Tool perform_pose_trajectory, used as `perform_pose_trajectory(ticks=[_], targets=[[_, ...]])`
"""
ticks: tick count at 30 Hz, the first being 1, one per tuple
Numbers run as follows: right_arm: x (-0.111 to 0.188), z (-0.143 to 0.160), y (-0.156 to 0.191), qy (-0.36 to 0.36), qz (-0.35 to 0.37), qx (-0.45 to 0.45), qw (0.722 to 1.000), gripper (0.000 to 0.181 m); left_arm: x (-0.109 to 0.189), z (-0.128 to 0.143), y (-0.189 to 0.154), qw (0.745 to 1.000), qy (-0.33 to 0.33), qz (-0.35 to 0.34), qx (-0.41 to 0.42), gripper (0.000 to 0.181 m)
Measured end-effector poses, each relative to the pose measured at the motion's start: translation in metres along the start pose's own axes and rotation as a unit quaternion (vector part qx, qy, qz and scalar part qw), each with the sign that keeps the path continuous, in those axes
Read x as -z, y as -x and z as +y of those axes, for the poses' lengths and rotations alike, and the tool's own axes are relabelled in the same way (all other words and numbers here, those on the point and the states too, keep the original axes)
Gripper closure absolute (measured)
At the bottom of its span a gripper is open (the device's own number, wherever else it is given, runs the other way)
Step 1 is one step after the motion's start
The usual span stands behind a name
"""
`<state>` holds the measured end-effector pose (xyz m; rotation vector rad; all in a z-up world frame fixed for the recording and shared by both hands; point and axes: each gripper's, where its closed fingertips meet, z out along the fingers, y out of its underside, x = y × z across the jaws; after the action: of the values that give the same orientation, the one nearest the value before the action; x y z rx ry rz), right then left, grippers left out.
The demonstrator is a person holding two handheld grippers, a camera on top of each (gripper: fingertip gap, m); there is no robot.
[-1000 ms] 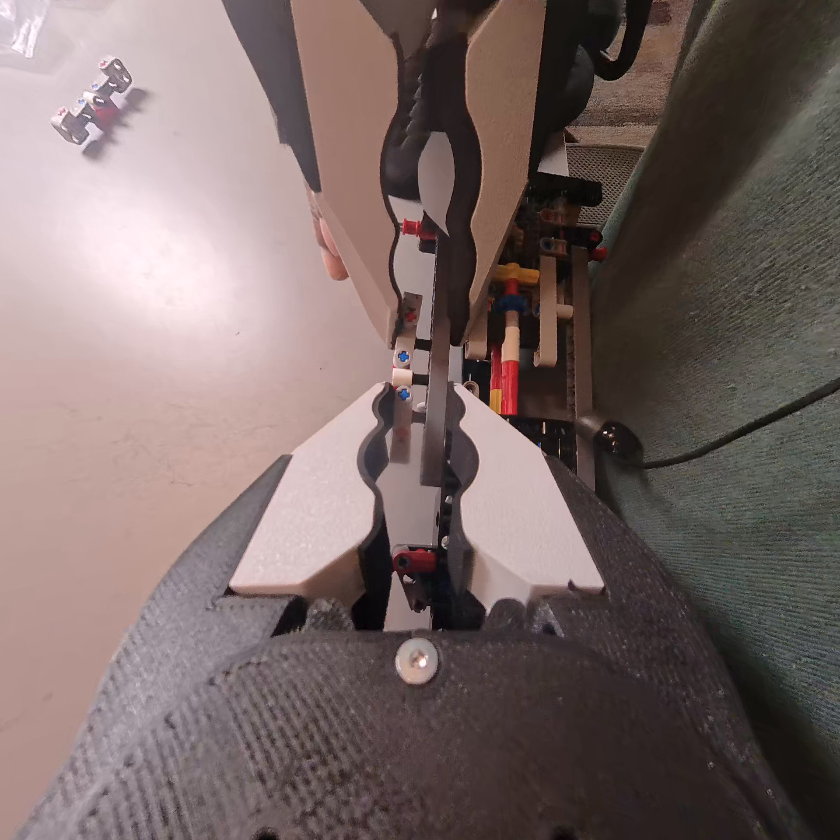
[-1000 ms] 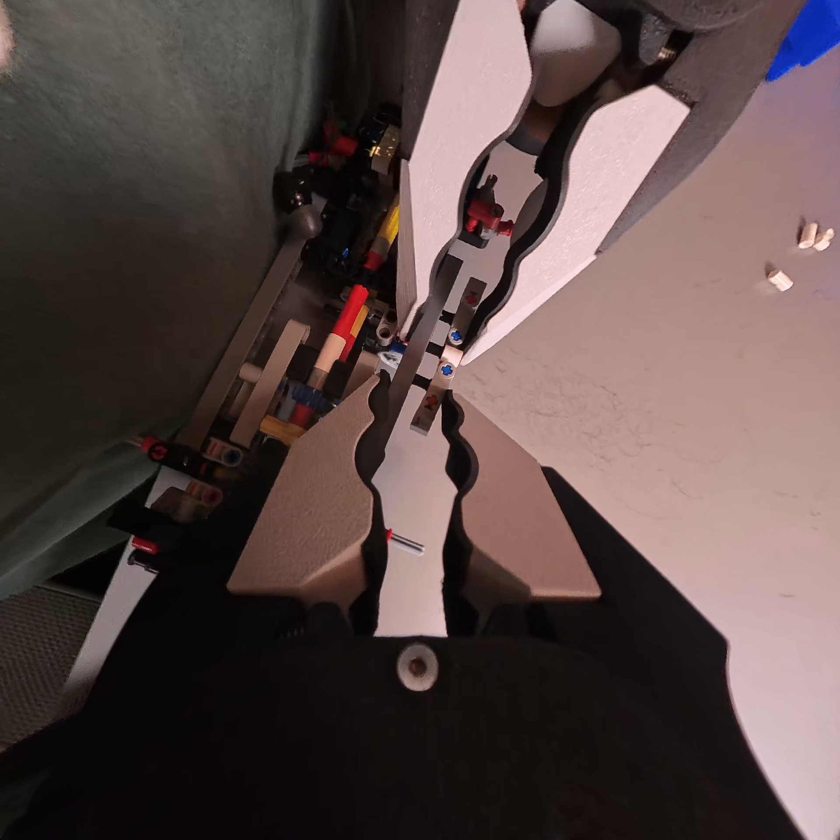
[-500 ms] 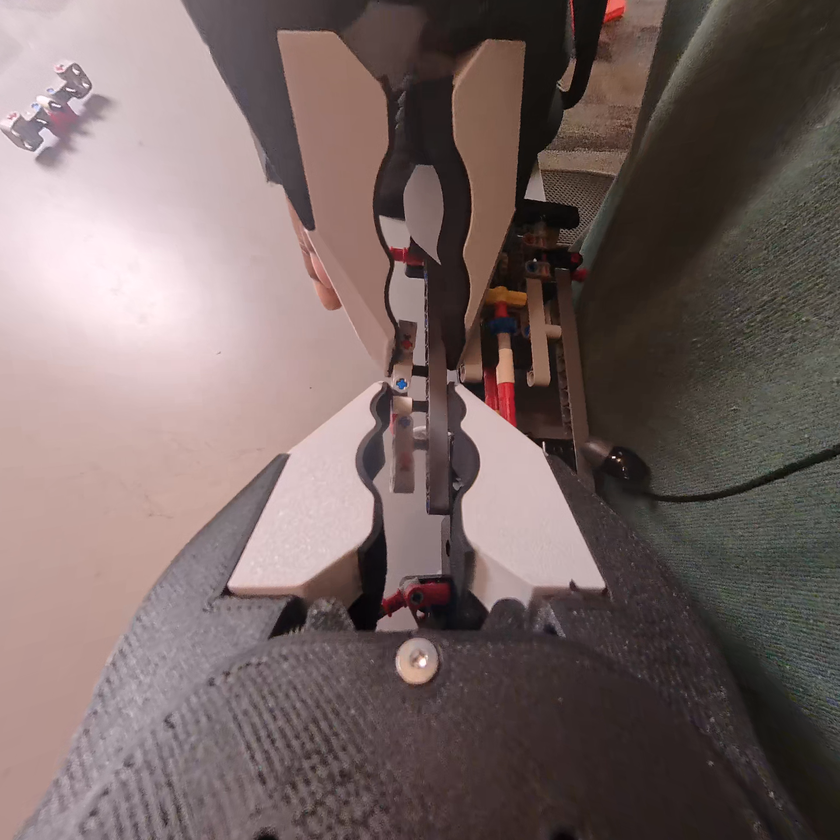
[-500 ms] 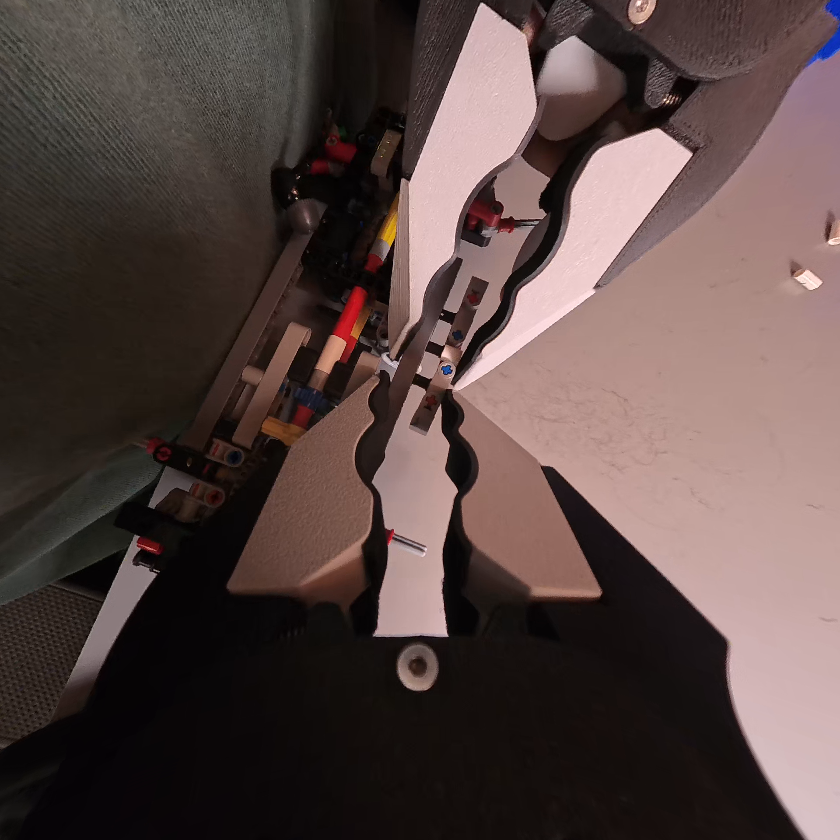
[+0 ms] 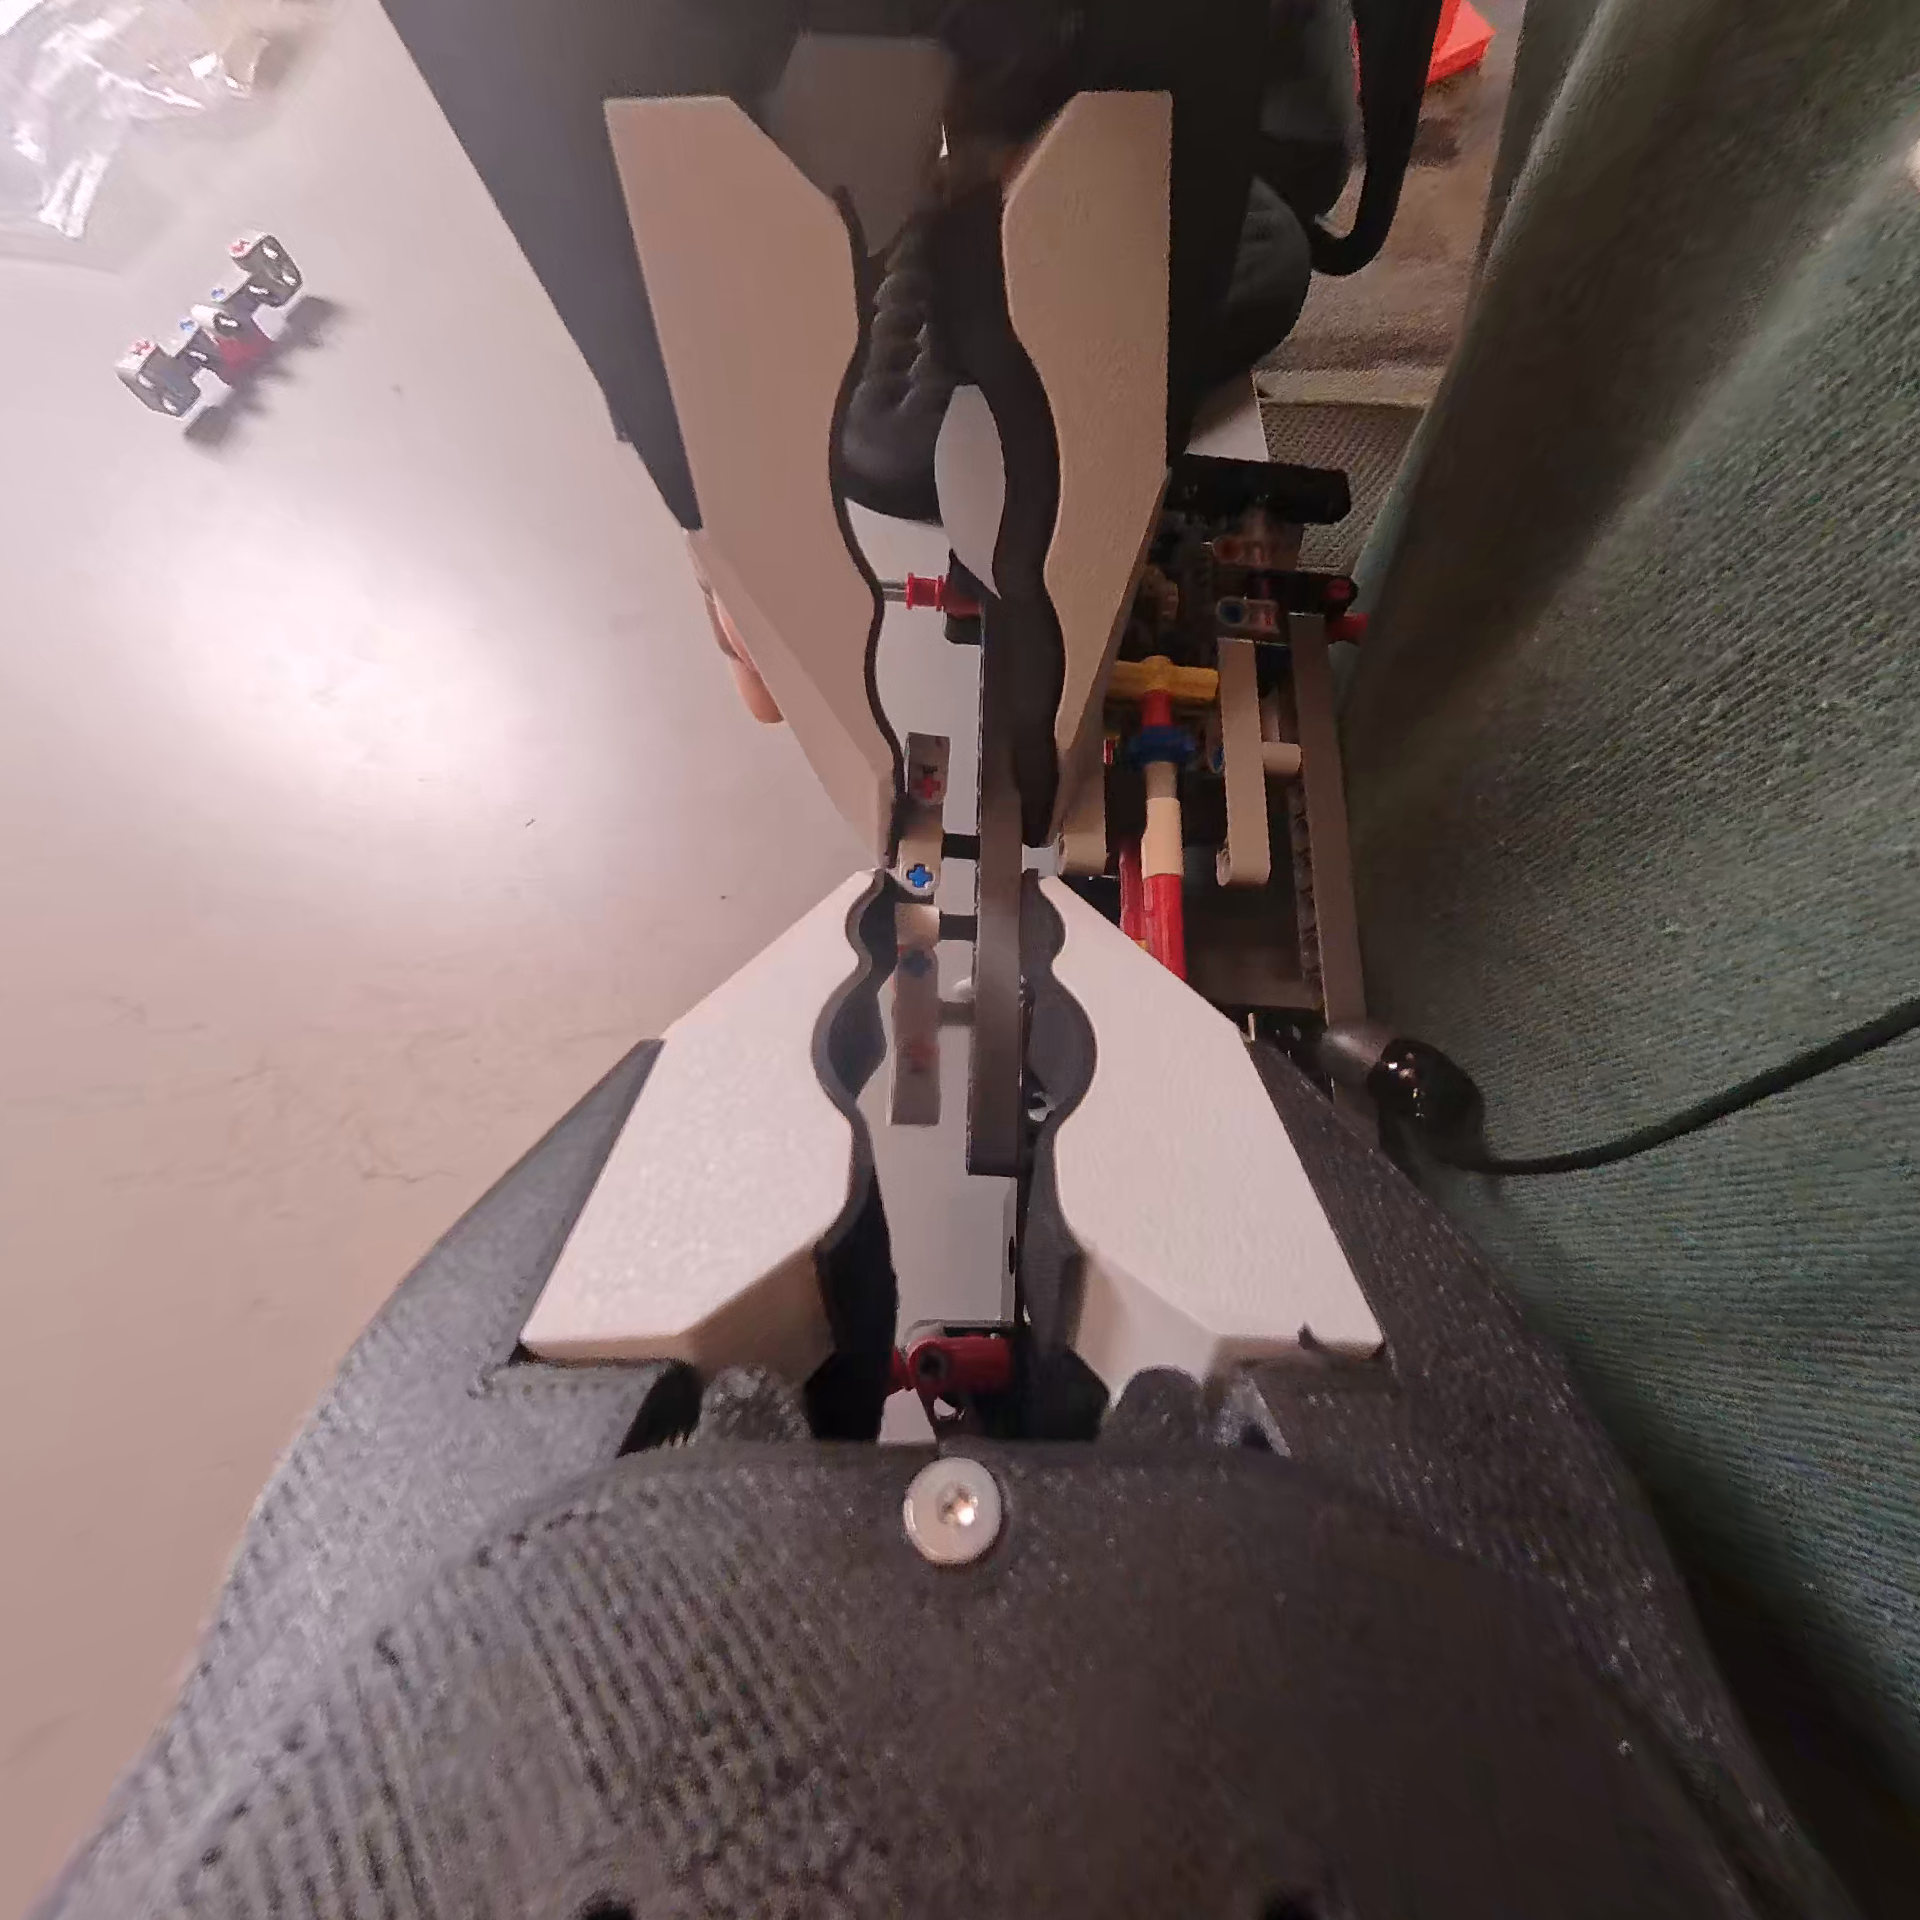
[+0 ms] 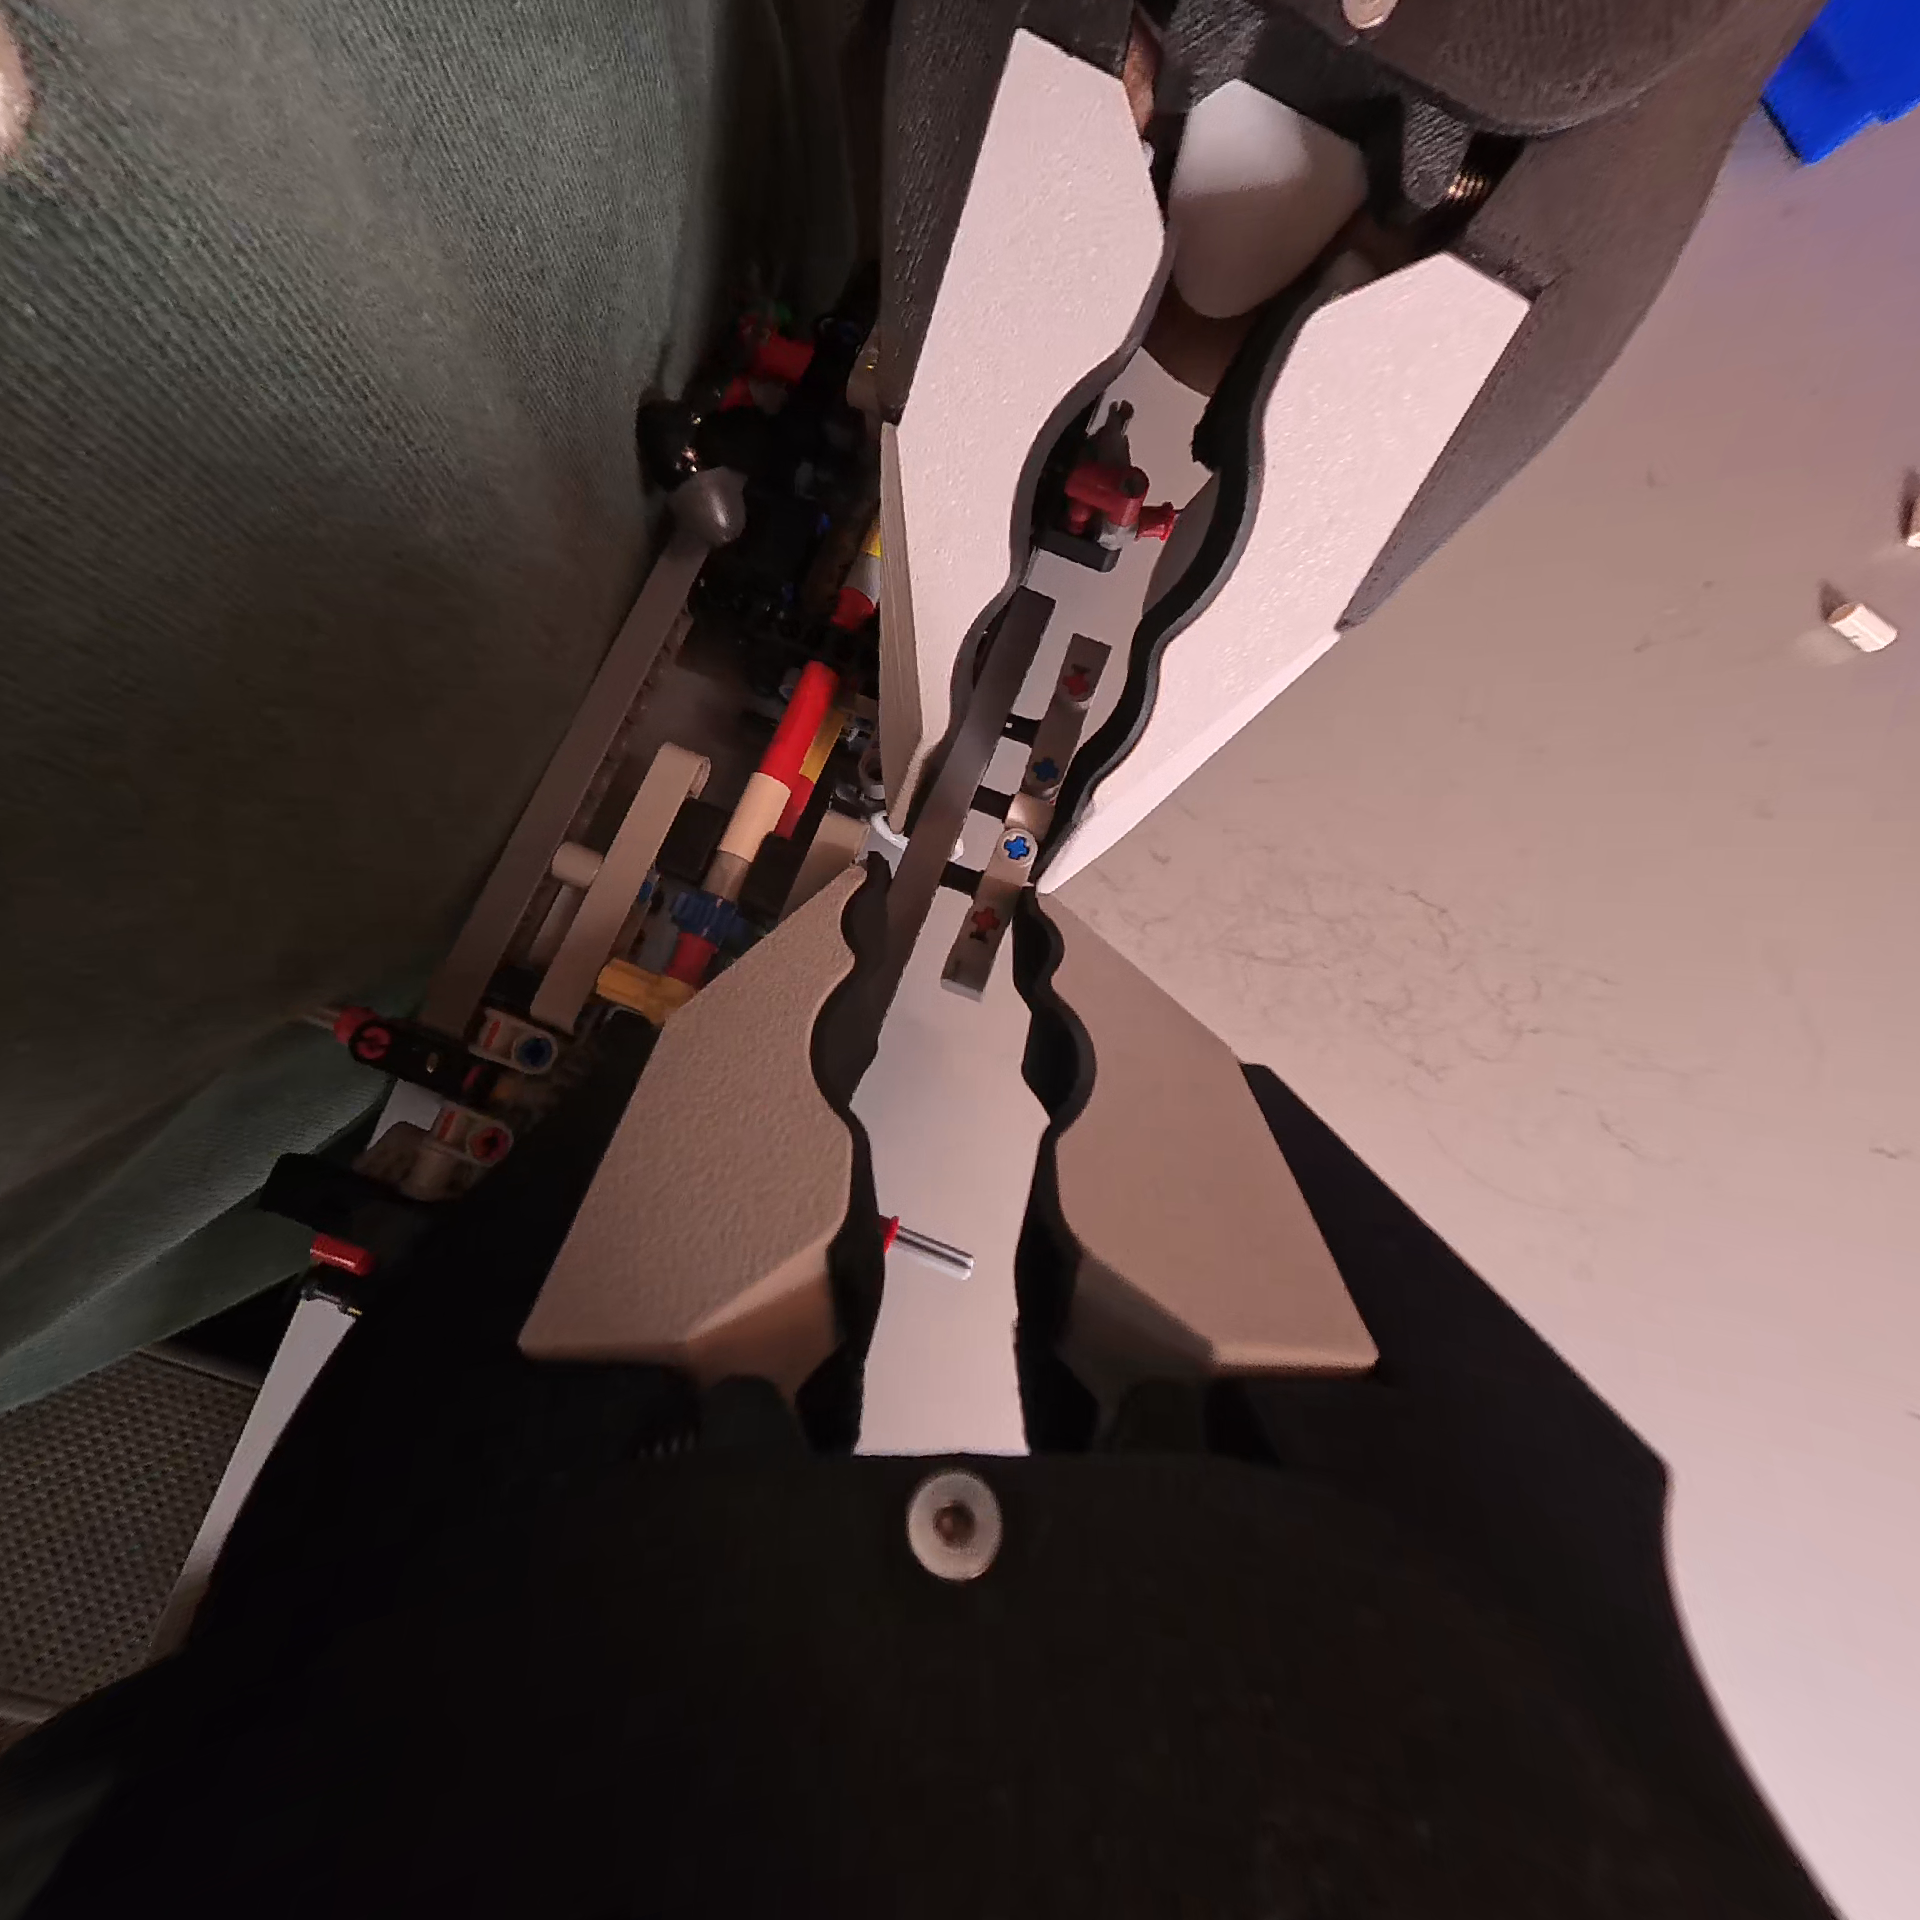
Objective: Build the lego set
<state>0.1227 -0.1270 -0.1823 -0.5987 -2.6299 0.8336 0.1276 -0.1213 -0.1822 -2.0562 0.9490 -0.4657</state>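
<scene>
The lego build (image 5: 1195, 831) is held on its side against a person's green shirt (image 5: 1714, 727), at the edge of the beige table (image 5: 312, 831). It is a frame of grey beams with red, yellow and blue axles. My left gripper (image 5: 961, 894) is shut on the build's outer side, a dark grey beam (image 5: 997, 997) pinned to a light grey link (image 5: 920, 997). My right gripper (image 6: 940, 899) faces it tip to tip and is shut on the same beam (image 6: 935, 831) and link (image 6: 982, 935). A red connector (image 5: 956, 1361) sits deep between the left fingers.
A small grey sub-assembly (image 5: 213, 317) lies on the table at the far left, with clear plastic bags (image 5: 83, 125) behind it. Small white pieces (image 6: 1860, 629) lie on the table at the right. A black cable (image 5: 1662, 1122) crosses the shirt. A blue bin (image 6: 1849, 73) is at the top right.
The beam and link have slid a little deeper between the left fingers. Both views swayed slightly and came back. Both grips hold.
</scene>
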Motion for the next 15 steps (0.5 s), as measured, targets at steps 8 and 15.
perform_pose_trajectory(ticks=[8,15], targets=[[0.0008,-0.0016,-0.0010,-0.005,-0.006,-0.006,1.000,0.160,0.0023,0.0036,0.0015,0.999,0.024,0.018,0.011,0.158],[0.0024,-0.0017,0.0009,-0.011,-0.009,-0.018,1.000,0.160,0.0008,0.0045,0.0010,0.999,0.024,0.022,0.022,0.158]])
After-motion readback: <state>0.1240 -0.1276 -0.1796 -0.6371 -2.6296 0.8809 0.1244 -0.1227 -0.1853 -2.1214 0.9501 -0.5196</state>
